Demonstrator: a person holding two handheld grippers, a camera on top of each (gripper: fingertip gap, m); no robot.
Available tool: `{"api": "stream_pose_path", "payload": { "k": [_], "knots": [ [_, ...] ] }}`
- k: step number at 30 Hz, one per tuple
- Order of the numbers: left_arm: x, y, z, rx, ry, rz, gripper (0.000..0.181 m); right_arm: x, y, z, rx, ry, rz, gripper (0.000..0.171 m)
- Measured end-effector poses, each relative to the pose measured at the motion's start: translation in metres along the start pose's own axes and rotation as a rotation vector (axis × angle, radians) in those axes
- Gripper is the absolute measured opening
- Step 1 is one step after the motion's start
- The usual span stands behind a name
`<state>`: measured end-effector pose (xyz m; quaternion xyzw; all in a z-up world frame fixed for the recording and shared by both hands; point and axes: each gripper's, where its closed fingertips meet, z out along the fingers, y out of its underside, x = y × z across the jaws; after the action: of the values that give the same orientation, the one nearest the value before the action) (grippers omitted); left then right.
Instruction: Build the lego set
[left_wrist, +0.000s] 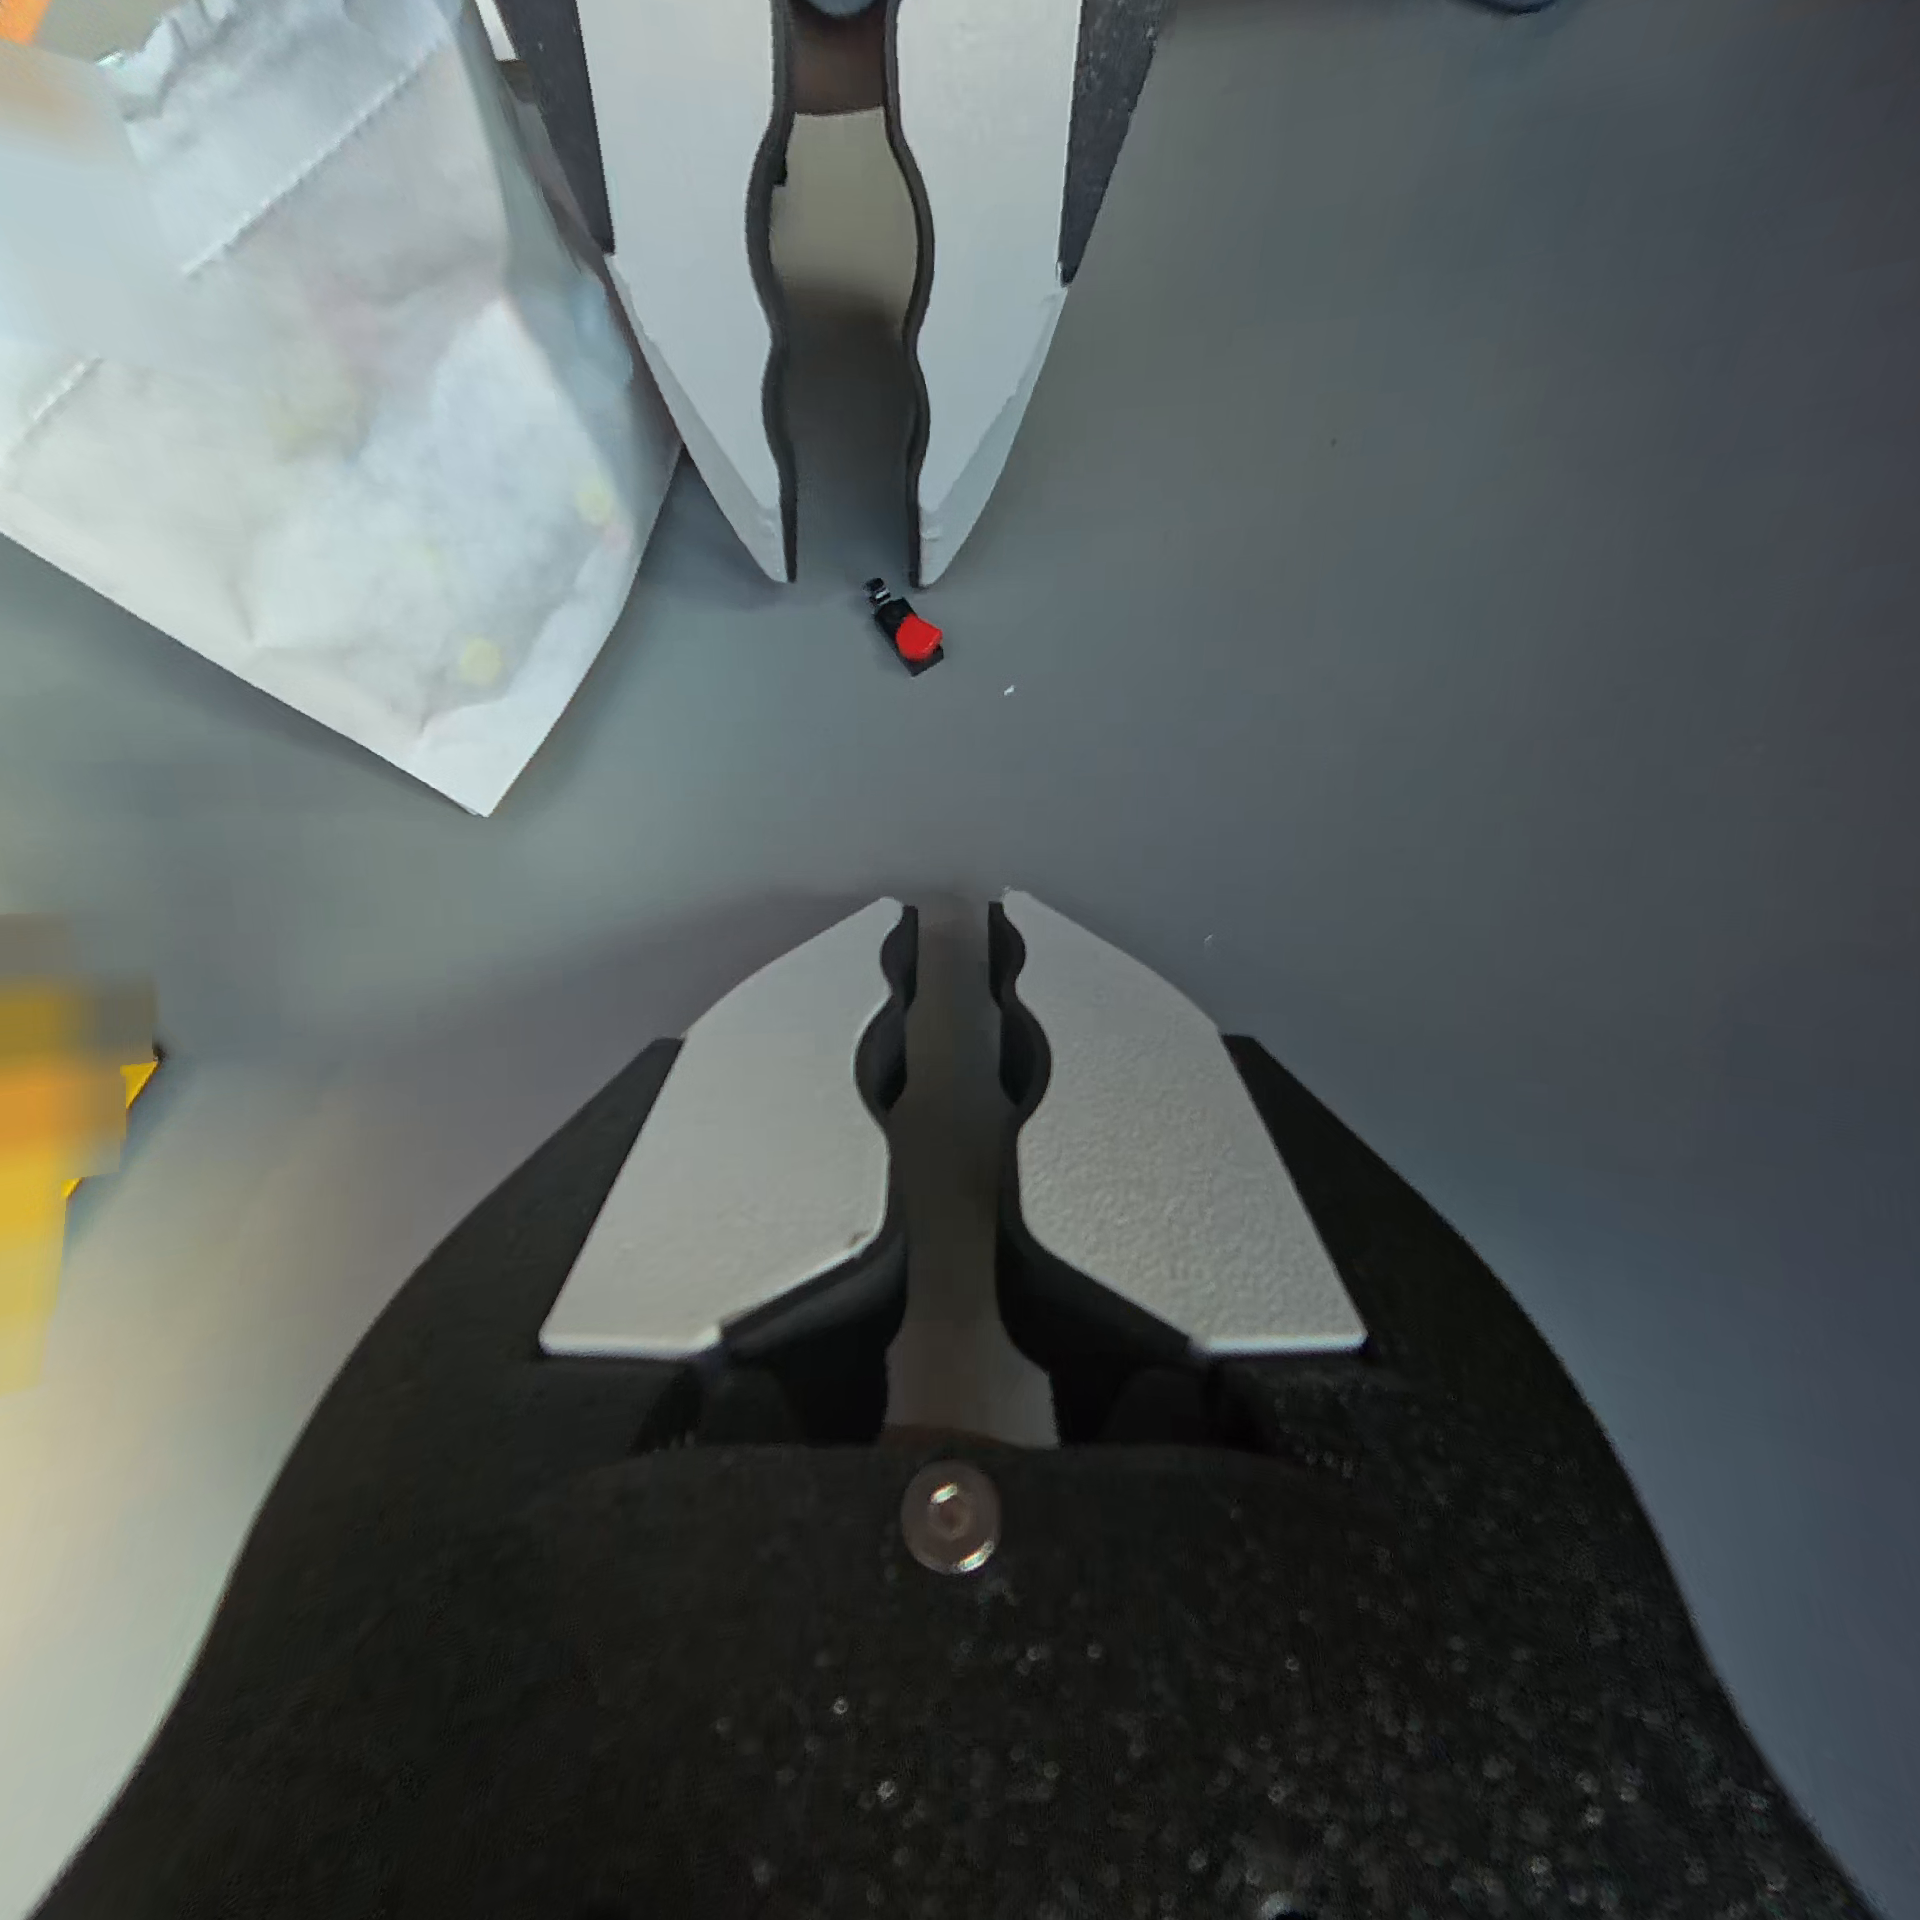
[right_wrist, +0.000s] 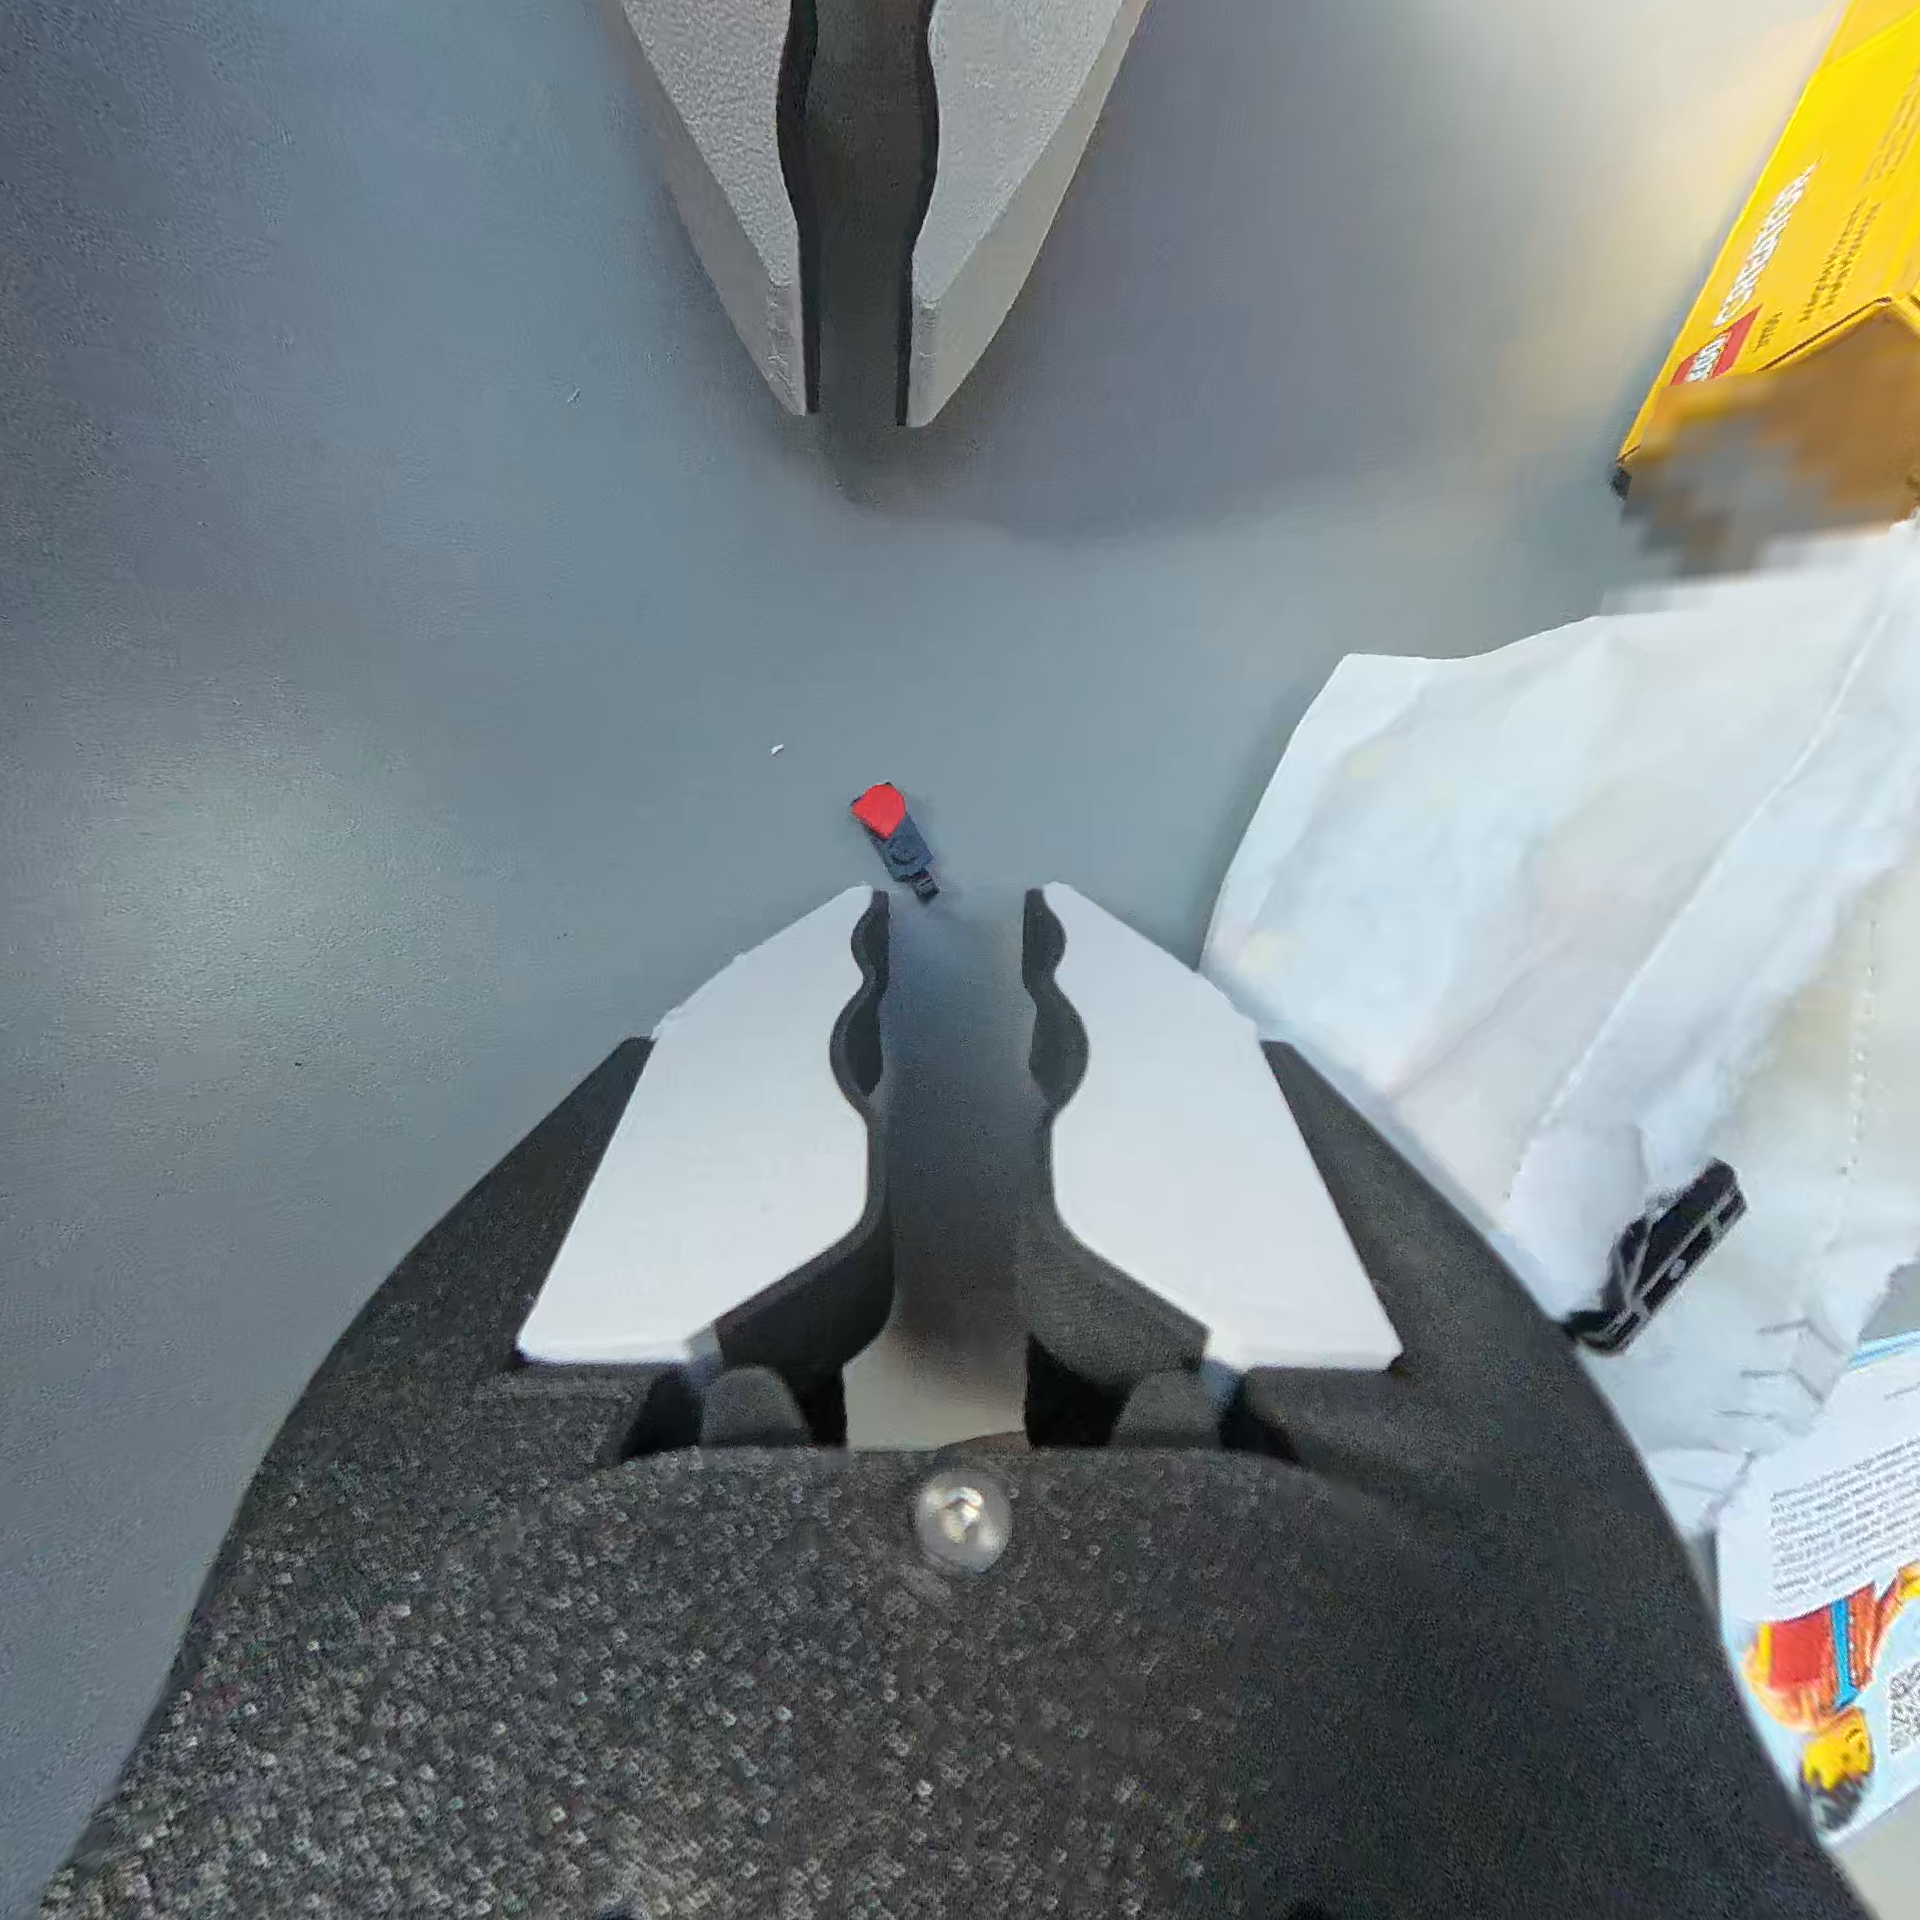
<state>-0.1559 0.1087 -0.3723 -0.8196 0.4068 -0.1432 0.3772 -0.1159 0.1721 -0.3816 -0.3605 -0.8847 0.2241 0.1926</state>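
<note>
Lego piece: a small black plate with a red sloped part on one end, lying flat on the grey tabletop, centre of the frame in both views.
Long axis: in the left wrist view it runs from upper left to lower right, red end lower right, a thin black clip end pointing up toward the right gripper's tips. In the right wrist view the red end points up and left, away from the camera; the clip end points down and right.
Left gripper: jaws apart by a narrow gap, nothing between them, tips well short of the piece. It also shows at the top of the right wrist view.
Right gripper: jaws moderately apart, holding nothing; the clip end of the piece lies just in front of the gap, nearer the left-hand finger. From the left wrist view its tips stand just above the piece.
White paper bag: crumpled, upper left of the left wrist view, right side of the right wrist view; contents only faint yellowish spots through the paper.
Black part on bag: lower right of the right wrist view, shape hard to make out.
Yellow box: upper right corner, cut off by the frame, partly under a mosaic patch.
Printed leaflet: lower right edge, cut off.
</note>
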Motion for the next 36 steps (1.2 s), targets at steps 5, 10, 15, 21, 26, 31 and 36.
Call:
{"api": "stream_pose_path", "payload": {
  "k": [5, 10, 15, 21, 26, 31, 36],
  "knots": [
    [0.0, -0.001, -0.002, 0.007, 0.002, -0.001, 0.012, -0.005, -0.009, 0.007, 0.041, -0.036, 0.016, 0.007],
    [0.003, -0.005, -0.004, 0.031, 0.007, 0.015, 0.012, -0.018, -0.017, 0.01, 0.017, 0.028, 0.113, 0.003],
    [0.01, -0.008, -0.004, 0.035, 0.027, 0.041, 0.012, -0.039, -0.033, 0.015, -0.04, 0.114, 0.161, 0.003],
    [0.022, -0.004, -0.007, 0.031, 0.031, 0.075, 0.013, -0.046, -0.038, 0.016, -0.016, 0.158, 0.232, 0.003],
    [0.029, -0.014, -0.003, 0.054, 0.031, 0.096, 0.016, -0.048, -0.038, 0.013, 0.031, 0.138, 0.246, 0.008],
    [0.029, -0.016, 0.014, -0.011, 0.026, 0.169, 0.017, -0.048, -0.04, 0.014, 0.05, 0.138, 0.236, 0.014],
    [0.033, -0.013, 0.018, -0.028, 0.073, 0.165, 0.013, -0.05, -0.04, 0.015, 0.034, 0.131, 0.229, 0.015]
  ]
}}
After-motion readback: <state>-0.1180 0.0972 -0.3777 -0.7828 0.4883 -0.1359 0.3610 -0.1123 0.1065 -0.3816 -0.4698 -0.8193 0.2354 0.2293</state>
